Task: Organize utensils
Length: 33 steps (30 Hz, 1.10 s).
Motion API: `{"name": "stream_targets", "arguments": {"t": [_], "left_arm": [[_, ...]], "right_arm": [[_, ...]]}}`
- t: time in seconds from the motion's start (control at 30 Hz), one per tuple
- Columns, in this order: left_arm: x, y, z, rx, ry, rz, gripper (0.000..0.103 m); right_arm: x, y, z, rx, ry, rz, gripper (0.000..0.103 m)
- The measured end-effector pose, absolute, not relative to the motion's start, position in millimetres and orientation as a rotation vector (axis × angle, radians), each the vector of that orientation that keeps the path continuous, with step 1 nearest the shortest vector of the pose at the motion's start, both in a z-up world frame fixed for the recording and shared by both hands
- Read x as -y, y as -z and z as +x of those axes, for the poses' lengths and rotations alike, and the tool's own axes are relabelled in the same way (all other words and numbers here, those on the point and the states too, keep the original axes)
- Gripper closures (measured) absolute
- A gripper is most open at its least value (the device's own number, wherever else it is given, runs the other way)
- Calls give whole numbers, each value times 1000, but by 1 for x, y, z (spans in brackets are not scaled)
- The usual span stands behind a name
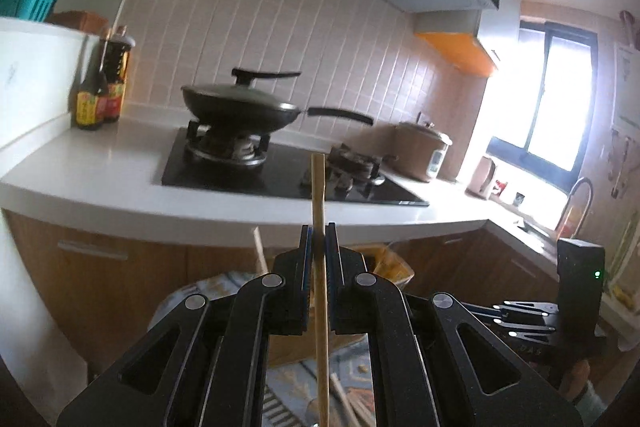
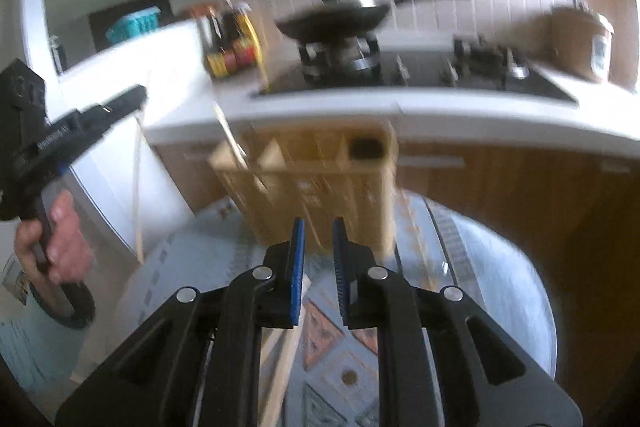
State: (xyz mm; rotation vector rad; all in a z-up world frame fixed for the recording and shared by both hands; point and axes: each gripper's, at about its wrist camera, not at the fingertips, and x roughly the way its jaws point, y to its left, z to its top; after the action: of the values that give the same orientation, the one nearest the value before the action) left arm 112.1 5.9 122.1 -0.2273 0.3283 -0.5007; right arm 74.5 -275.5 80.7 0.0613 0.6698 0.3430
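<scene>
- The left gripper is clenched on a single wooden chopstick, which stands nearly upright with its tip poking above the jaws. It is gripped at one narrow point, so it could pivot or slide out on the way to the holder.
- The wooden utensil holder stands on the round patterned table, below the white counter edge. One chopstick already leans out of its leftmost slot.
- The right gripper hangs just in front of the holder, jaws narrowly apart with nothing between them. A careless swing could tip the holder.
- More chopsticks lie on the table beneath the right gripper, close to the edge and easily knocked off.
- Only the right wrist view shows the holder's slots and the person's hand around the left gripper's handle.
- Only the left wrist view shows the grip on the chopstick sharply; the other view is blurred.
</scene>
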Motion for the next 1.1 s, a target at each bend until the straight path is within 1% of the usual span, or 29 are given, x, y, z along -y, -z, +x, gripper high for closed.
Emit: {"name": "stream_targets", "arguments": {"t": [0.07,0.13,0.23,0.3,0.37,0.4,0.43,0.53,0.57,0.83,0.97,1.0,1.03,1.1], "left_arm": [[-8,-113,118,-352,507,-227,99],[-8,-106,121,-364,505,-225,99],[-8,-100,124,-374,509,-227,99],[-8,-99,125,-371,508,-220,99],[-7,-98,124,-364,510,-214,99],[-7,-98,124,-363,512,-214,99],[-7,-98,124,-363,515,-216,99],[-9,-96,125,-365,526,-218,99],[-10,-96,125,-363,525,-215,99],[-27,-89,123,-348,526,-217,99],[-39,-86,125,-346,524,-234,99],[-42,-85,126,-346,522,-237,99],[-44,-85,126,-346,521,-238,99],[-47,-84,126,-346,516,-237,99]], "right_arm": [[280,-65,82,-734,-331,57,86],[288,-52,92,-794,-297,44,74],[307,-31,112,-904,-226,104,68],[334,-17,131,-990,-182,266,67],[361,-4,146,-1040,-105,422,60],[376,5,155,-1057,-53,509,52],[385,10,163,-1067,-25,573,50],[402,30,186,-1095,31,730,50],[401,32,192,-1101,59,740,50],[379,41,227,-1122,328,580,50],[360,43,231,-1103,412,443,50],[353,44,231,-1104,429,390,54],[346,45,232,-1104,441,331,61],[340,47,231,-1099,421,259,62]]}}
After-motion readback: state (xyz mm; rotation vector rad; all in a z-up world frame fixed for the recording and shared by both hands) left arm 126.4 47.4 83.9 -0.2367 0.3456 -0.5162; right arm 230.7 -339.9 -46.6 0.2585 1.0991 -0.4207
